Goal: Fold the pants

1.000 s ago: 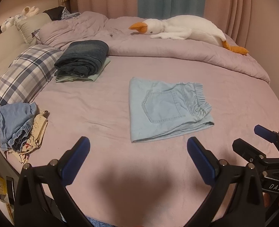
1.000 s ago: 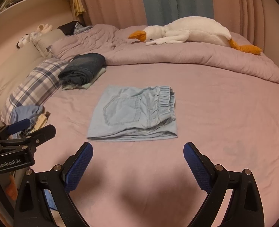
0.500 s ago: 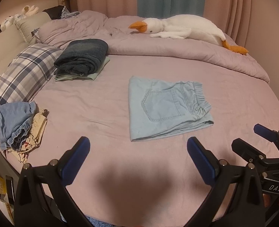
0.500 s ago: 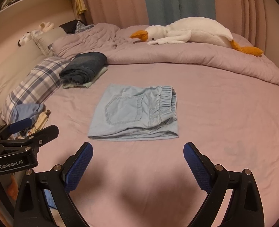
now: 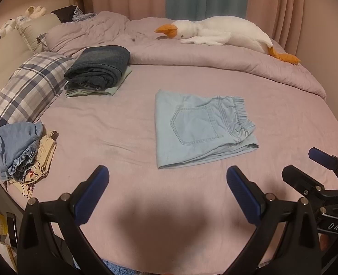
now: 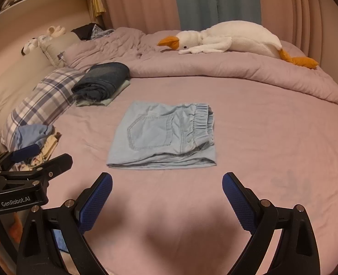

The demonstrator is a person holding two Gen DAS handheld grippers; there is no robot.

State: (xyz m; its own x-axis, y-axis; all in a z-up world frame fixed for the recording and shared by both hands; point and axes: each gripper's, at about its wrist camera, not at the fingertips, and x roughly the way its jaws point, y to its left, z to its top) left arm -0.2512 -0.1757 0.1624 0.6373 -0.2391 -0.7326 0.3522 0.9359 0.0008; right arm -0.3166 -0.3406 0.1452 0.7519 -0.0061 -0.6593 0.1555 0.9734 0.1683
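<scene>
Light blue denim pants (image 5: 201, 126) (image 6: 164, 135) lie folded into a flat square on the mauve bed sheet (image 5: 127, 123), back pocket up, elastic waistband to the right. My left gripper (image 5: 166, 183) hovers open above the bed's near edge, short of the pants, with nothing between its blue pads. My right gripper (image 6: 166, 186) is open too, empty, just in front of the pants' near fold. Each gripper shows at the side of the other's view: the right one (image 5: 306, 167) and the left one (image 6: 45, 155).
A stack of folded dark jeans (image 5: 100, 66) over a pale green garment sits at the back left beside a plaid pillow (image 5: 24, 91). A crumpled pile of clothes (image 5: 20, 146) lies at the left edge. A plush goose (image 5: 221, 33) rests on the rolled duvet (image 5: 214, 61) behind.
Both views have shifted only slightly; the grippers stay open and the folded pants have not moved.
</scene>
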